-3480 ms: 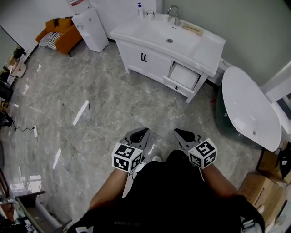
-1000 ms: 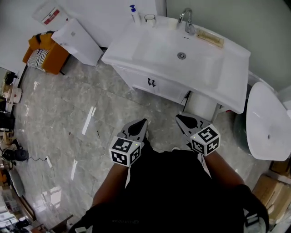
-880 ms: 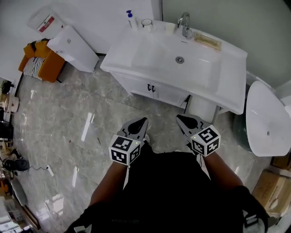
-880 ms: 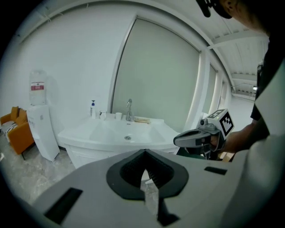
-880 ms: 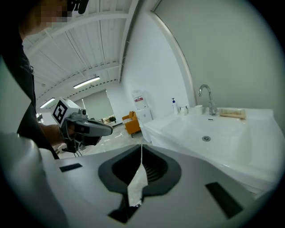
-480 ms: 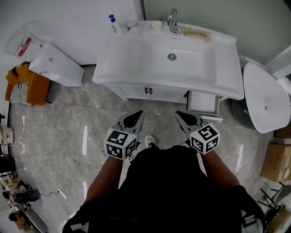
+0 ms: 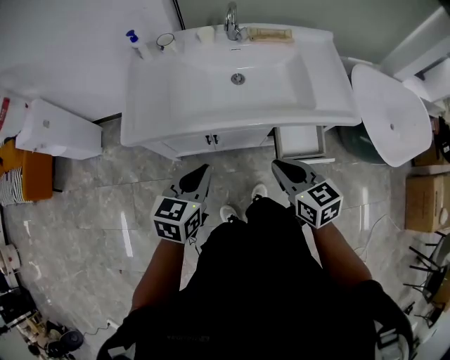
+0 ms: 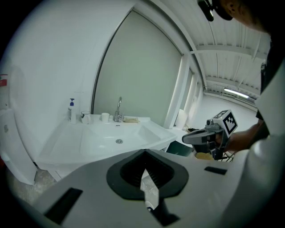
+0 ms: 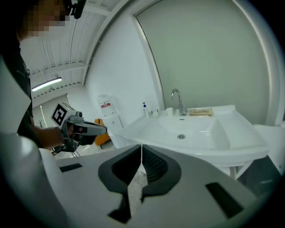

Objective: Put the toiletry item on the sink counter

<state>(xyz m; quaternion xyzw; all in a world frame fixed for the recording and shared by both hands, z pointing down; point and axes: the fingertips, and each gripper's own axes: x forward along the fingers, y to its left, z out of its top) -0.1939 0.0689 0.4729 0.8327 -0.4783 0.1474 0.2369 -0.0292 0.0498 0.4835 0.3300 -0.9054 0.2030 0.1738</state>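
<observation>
A white sink counter [image 7: 176, 105] stands straight ahead. Along its back edge are a blue-capped pump bottle [image 7: 132, 39], a clear glass [image 7: 166, 41], a small white cup [image 7: 206, 33], a chrome tap [image 7: 230, 17] and a flat tan item [image 7: 269, 34]. My left gripper [image 7: 200, 172] and right gripper [image 7: 279, 166] are held side by side over the floor, just short of the cabinet front. Both are shut with nothing in them. The left gripper view shows the basin [image 8: 111, 138] and the right gripper [image 8: 209, 133]. The right gripper view shows the basin [image 9: 191, 129] and the left gripper [image 9: 80, 129].
A drawer [image 7: 299, 140] stands pulled out under the counter's right end. A large white oval tub [image 7: 390, 112] is to the right, with cardboard boxes [image 7: 425, 204] behind it. A white box-shaped unit [image 7: 53, 130] and an orange seat [image 7: 24, 172] are at the left. The floor is grey marble tile.
The person has walked up to the sink and turned to face it squarely. The counter now lies right in front of both grippers, which stay shut.
</observation>
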